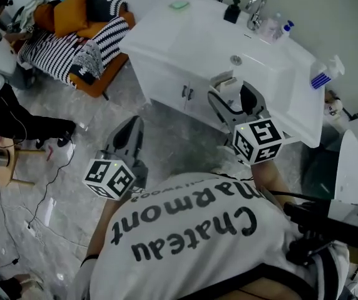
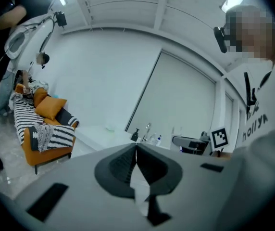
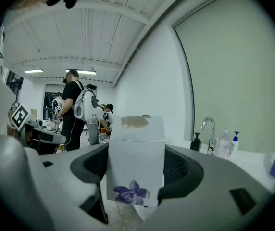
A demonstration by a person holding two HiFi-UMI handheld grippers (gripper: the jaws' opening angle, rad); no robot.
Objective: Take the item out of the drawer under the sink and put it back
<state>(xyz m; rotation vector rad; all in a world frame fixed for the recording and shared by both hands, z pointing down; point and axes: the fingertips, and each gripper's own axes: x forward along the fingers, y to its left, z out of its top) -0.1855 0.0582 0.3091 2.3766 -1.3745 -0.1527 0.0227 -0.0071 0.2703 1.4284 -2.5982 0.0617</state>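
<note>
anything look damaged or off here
Only the white box clamped in the right tongs: a ragged brownish patch on its top looks like a torn-off label or a scuff. The box itself stands upright, and nothing looks spilled on the sink counter.

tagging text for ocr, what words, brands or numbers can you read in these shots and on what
"Chateau Marmont": black letters on the person's white shirt, upside down in the head view.
Small line above "Marmont" on the shirt: too small to read.
white box: a purple flower print, no words legible.
bottles by the tap: labels too small to read.
</note>
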